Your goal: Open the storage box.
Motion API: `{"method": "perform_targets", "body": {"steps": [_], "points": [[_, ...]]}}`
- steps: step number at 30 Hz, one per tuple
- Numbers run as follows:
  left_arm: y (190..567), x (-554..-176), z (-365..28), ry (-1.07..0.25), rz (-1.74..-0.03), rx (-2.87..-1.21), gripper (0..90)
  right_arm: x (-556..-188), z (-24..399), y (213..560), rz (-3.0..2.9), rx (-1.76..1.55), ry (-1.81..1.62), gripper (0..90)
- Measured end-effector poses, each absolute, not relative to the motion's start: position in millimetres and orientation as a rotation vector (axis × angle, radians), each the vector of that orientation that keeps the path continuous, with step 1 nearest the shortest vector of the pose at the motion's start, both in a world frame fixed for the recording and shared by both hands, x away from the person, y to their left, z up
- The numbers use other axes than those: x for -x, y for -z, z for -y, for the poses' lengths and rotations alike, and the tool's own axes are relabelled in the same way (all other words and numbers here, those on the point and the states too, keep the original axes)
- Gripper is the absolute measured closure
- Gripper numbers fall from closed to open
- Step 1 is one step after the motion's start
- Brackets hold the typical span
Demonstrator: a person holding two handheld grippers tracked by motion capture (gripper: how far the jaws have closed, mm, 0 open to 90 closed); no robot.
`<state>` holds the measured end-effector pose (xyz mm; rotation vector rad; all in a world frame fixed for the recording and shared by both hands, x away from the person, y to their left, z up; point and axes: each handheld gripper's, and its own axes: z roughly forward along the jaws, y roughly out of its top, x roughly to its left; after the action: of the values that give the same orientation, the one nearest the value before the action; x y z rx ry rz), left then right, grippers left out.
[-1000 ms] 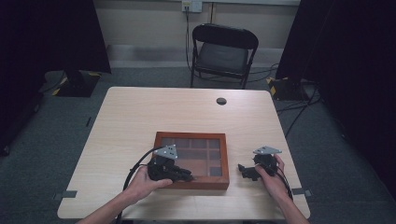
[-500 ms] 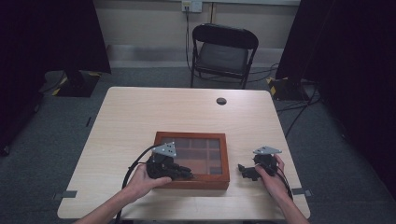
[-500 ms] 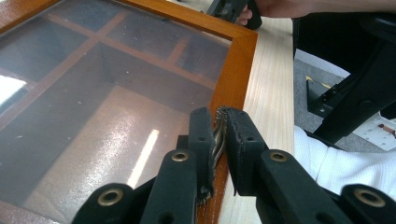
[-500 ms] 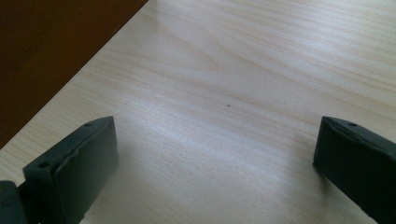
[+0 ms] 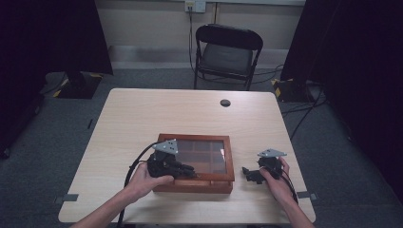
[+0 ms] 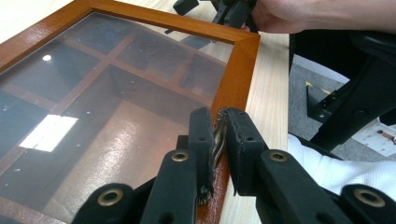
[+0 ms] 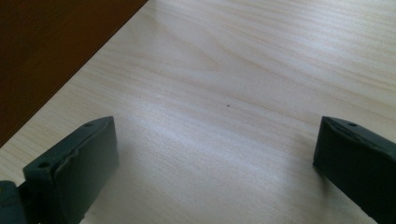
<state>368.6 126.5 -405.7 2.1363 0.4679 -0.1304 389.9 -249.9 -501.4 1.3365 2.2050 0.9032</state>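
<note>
Wooden box [image 5: 196, 164] with glass lid sits near table's [image 5: 142, 118] front edge, about midway along it. Your left gripper [image 6: 218, 133] rests on box's front rim, jaws pinched nearly together on small metal latch [image 6: 217, 140] at lid's frame. Your right gripper [image 7: 215, 154] waits over bare table near front right corner, just beside box, jaws spread wide, nothing between them
</note>
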Motion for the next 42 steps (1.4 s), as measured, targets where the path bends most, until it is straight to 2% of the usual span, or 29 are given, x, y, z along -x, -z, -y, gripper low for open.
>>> {"method": "perform_targets", "body": {"steps": [42], "points": [[364.9,-382.9,-133.9,0.13,-0.46,-2.138,80.9,-389.9,249.9,501.3,-2.205,-1.337,-0.903,0.0]]}}
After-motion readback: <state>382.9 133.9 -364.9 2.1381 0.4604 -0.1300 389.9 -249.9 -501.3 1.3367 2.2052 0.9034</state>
